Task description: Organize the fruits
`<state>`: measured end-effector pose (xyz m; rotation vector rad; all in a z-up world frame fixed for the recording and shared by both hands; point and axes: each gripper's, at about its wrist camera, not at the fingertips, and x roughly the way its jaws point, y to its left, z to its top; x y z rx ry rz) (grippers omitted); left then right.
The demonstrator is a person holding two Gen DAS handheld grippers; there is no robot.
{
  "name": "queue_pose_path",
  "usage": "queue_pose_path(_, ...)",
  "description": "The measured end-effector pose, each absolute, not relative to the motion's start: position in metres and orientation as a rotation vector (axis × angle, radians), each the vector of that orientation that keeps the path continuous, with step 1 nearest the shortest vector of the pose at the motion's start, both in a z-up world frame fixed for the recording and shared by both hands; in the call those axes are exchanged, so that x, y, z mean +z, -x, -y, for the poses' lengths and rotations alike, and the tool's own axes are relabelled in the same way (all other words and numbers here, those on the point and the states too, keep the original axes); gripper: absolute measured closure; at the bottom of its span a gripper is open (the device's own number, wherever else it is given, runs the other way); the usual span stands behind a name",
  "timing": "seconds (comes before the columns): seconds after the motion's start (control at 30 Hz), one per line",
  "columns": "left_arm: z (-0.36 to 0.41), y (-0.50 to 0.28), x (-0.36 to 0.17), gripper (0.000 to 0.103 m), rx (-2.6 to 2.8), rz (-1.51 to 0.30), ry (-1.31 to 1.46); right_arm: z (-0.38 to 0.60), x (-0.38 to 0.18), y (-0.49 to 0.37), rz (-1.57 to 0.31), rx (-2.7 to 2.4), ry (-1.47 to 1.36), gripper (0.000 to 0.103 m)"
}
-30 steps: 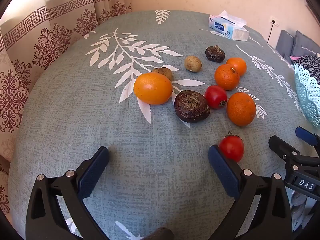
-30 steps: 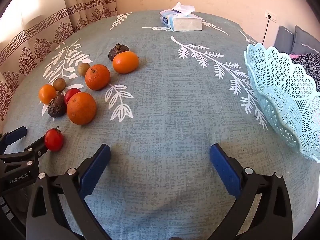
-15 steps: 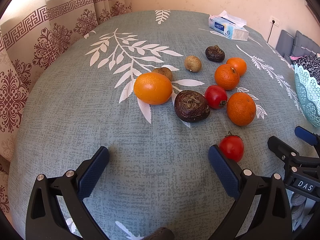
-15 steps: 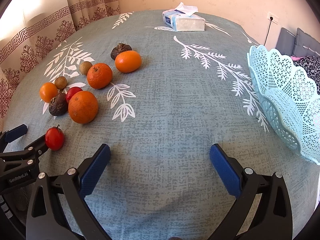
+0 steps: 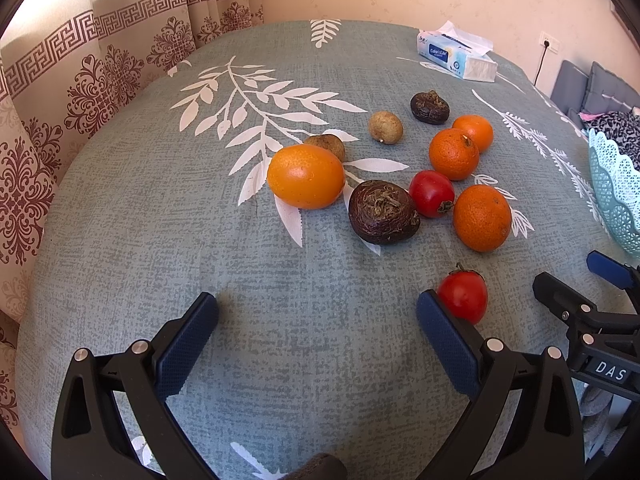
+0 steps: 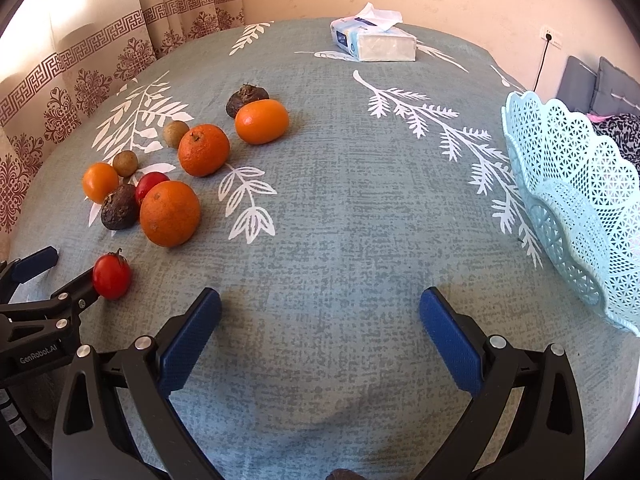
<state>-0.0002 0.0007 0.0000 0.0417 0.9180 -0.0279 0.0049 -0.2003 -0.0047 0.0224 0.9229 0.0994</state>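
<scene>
- At the near edge of the worktop (image 6: 340,208), the left tongs (image 5: 318,320) and the right tongs (image 6: 320,312) are both spread wide and carry nothing; they hang low over the bare cloth, side by side.
- Just beside the right pad of the left tongs lies the nearest tomato (image 5: 463,295), outside the gap and not between the pads; I judge the wide opening is there to take such a round fruit.
- Farther out, the other fruits lie loose in one group: a large orange (image 5: 306,176), a dark wrinkled fruit (image 5: 382,213), a second tomato (image 5: 431,193), three more oranges, two small brown fruits and another dark one.
- In the right wrist view this group is to the left of the right tongs, well apart from the pale blue basket (image 6: 568,184), which stands at the right edge and looks empty.
- Probably the fruits are meant to go into the basket, so no fruit seems sorted yet.
- At the far end rests a tissue pack (image 6: 374,42).
</scene>
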Motion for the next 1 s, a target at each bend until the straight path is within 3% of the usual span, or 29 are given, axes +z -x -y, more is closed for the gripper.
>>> queue_pose_path(1.0, -0.0007, 0.0010, -0.0003, 0.005, -0.041, -0.922, -0.046, 0.2019, -0.0037, -0.0068, -0.938, 0.151, -0.001, 0.002)
